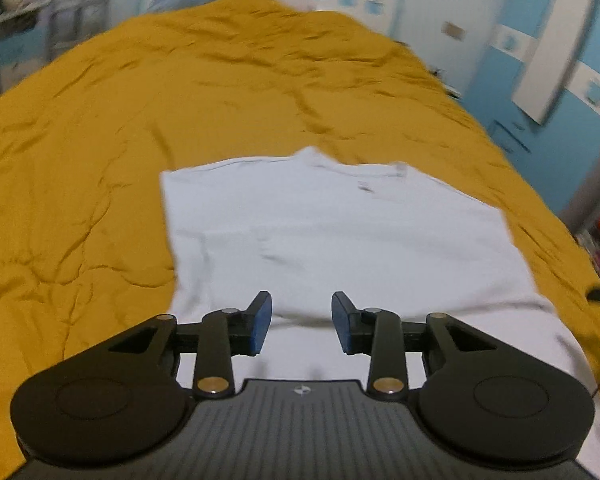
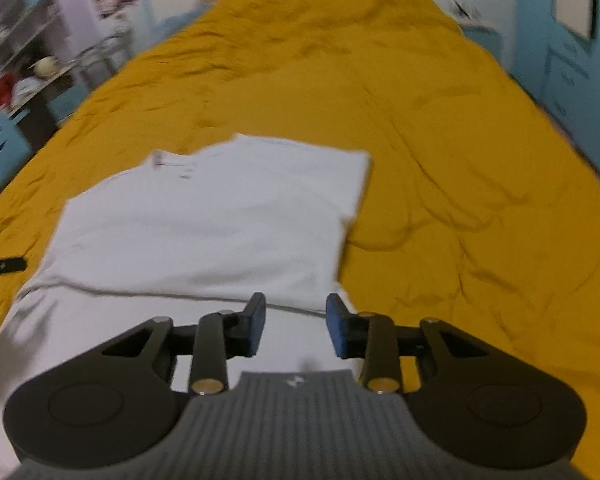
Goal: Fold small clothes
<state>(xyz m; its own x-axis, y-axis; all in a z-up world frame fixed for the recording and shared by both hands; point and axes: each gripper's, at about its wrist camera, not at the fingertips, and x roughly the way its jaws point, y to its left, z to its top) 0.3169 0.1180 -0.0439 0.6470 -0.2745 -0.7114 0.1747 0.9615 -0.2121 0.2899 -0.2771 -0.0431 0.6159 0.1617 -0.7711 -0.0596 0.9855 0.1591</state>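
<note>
A white T-shirt point(image 1: 340, 232) lies folded over on a mustard-yellow bedspread point(image 1: 140, 128), its collar at the far edge. In the left wrist view my left gripper point(image 1: 301, 322) hangs above the near part of the shirt, open, with nothing between its blue pads. The right wrist view shows the same T-shirt point(image 2: 212, 224) on the bedspread point(image 2: 460, 160), with a folded hem edge running across just beyond my right gripper point(image 2: 296, 324). That gripper is open too and holds nothing. Both views are blurred.
Blue and white walls with furniture stand past the bed's far and right edges point(image 1: 540, 60). Shelves and a cluttered desk point(image 2: 28, 76) stand to the left. A black strap-like piece point(image 2: 2, 266) lies at the shirt's left. Wrinkled bedspread stretches beyond the shirt.
</note>
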